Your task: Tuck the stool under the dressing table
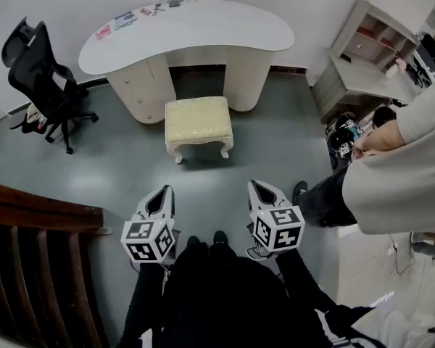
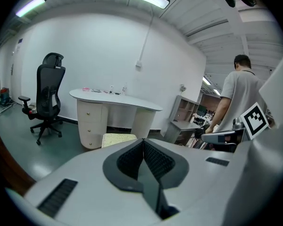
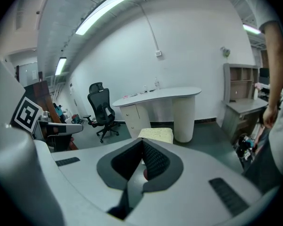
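The cream cushioned stool (image 1: 198, 119) stands on the grey floor just in front of the white kidney-shaped dressing table (image 1: 188, 31), outside its knee gap. Both grippers hover well short of the stool, pointing toward it. My left gripper (image 1: 162, 193) is shut with nothing between its pads, and so is my right gripper (image 1: 259, 187). In the left gripper view the stool (image 2: 117, 139) peeks over the closed jaw tips (image 2: 143, 140) below the table (image 2: 115, 99). The right gripper view shows the stool (image 3: 155, 134) just past its tips (image 3: 143, 141), with the table (image 3: 155, 96) behind.
A black office chair (image 1: 40, 78) stands left of the table. A dark wooden rail (image 1: 36, 252) fills the lower left. At the right are a grey shelf unit (image 1: 370, 49), bags on the floor (image 1: 344, 136) and a standing person (image 1: 399, 172).
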Motion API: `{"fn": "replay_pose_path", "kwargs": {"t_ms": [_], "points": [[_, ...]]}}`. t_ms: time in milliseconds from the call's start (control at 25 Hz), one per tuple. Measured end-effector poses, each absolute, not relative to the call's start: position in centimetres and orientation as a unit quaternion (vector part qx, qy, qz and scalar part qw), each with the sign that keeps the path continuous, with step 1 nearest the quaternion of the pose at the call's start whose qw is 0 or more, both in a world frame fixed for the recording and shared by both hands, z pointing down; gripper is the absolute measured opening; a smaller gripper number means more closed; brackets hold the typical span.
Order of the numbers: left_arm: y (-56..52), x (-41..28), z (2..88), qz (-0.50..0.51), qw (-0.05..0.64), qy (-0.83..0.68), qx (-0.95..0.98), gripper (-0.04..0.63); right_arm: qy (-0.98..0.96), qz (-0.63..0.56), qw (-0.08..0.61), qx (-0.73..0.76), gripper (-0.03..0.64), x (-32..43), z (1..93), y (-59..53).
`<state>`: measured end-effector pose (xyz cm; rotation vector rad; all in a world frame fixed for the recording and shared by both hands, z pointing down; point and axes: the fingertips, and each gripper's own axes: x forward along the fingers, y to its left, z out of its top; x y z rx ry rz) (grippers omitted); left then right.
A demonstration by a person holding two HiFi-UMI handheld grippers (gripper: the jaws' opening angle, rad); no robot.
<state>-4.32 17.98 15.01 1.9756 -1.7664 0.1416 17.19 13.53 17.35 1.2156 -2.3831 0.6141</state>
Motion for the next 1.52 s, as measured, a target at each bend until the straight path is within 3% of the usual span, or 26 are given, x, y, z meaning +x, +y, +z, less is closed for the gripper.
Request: {"fn": "replay_pose_path", "kwargs": {"t_ms": [720, 1520], "points": [[15.8, -6.9, 15.7, 0.065, 0.242, -0.689, 0.68, 0.016, -0.837, 0.216, 0.227, 0.448, 0.003, 19.9, 19.6, 10.7], [2.3, -14.6, 24.6, 0.122, 0.291, -0.678, 0.664, 0.204, -0.803, 0.236, 0.272, 0.475, 0.003, 15.4, 26.3, -1.3]]}}
